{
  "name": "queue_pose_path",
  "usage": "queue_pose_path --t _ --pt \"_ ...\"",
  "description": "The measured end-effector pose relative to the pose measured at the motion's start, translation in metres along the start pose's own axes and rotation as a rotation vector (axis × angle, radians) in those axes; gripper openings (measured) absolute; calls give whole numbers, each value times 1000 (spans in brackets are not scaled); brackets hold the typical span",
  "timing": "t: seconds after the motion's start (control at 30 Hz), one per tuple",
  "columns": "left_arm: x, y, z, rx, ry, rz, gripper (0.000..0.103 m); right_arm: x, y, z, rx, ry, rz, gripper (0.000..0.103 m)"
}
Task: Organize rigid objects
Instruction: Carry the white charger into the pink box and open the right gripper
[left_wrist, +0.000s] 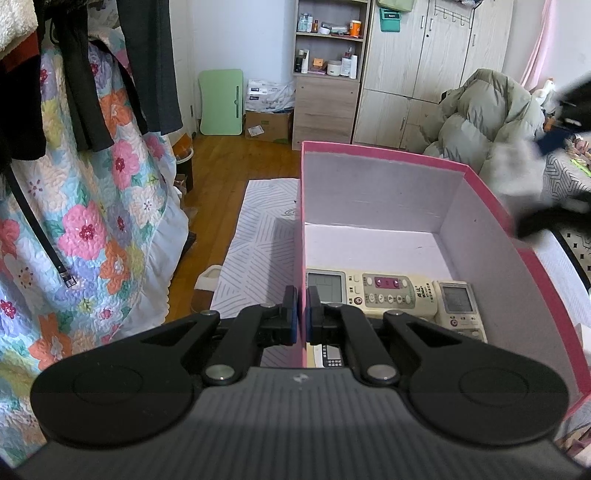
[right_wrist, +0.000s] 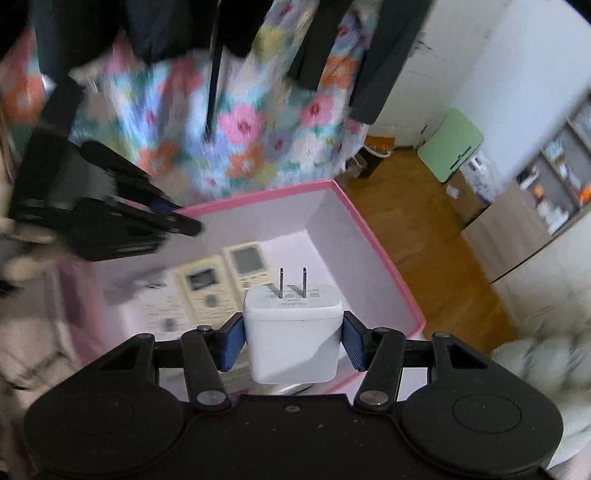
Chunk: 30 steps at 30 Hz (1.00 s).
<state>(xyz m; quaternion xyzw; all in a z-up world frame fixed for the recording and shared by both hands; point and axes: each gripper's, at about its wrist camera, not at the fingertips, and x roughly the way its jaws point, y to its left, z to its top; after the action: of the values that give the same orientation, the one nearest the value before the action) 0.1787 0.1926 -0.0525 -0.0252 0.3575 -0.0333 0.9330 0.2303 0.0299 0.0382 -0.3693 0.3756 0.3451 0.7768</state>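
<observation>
A cardboard box, pink outside and pale lilac inside, holds cream plastic remote controls with grey screens. The square plastic charger plug is white, its small lettering apparently grey. The hanging quilt shows pink, orange and blue flowers.

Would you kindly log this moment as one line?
left hand-held gripper: shut on pink box wall | right hand-held gripper: holding white charger above box

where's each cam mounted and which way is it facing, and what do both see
Left wrist: on the left gripper, shut on the pink box wall, looking down and along it at the remotes; the blurred right gripper shows.
Right wrist: on the right gripper, above the box, aimed down; its jaws hold a white charger.
Shared: box, remotes, floral quilt.
</observation>
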Motion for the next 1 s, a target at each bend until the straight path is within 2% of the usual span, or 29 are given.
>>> queue_pose_path --t 0.07,0.17,0.4,0.77,1.0 --pt "0 2 0 -3 0 -5 4 22 -3 12 -8 21 -17 60" --pt "-1 5 0 -8 1 -14 4 56 -14 22 46 53 -2 60" --pt "-2 8 0 -13 0 -26 5 117 -34 23 290 125 111 60" --pt "-1 12 0 -16 -2 -44 5 176 -75 -3 930 198 341 60" --pt "-1 11 0 -12 -4 -44 5 193 -77 -26 1188 225 475 62"
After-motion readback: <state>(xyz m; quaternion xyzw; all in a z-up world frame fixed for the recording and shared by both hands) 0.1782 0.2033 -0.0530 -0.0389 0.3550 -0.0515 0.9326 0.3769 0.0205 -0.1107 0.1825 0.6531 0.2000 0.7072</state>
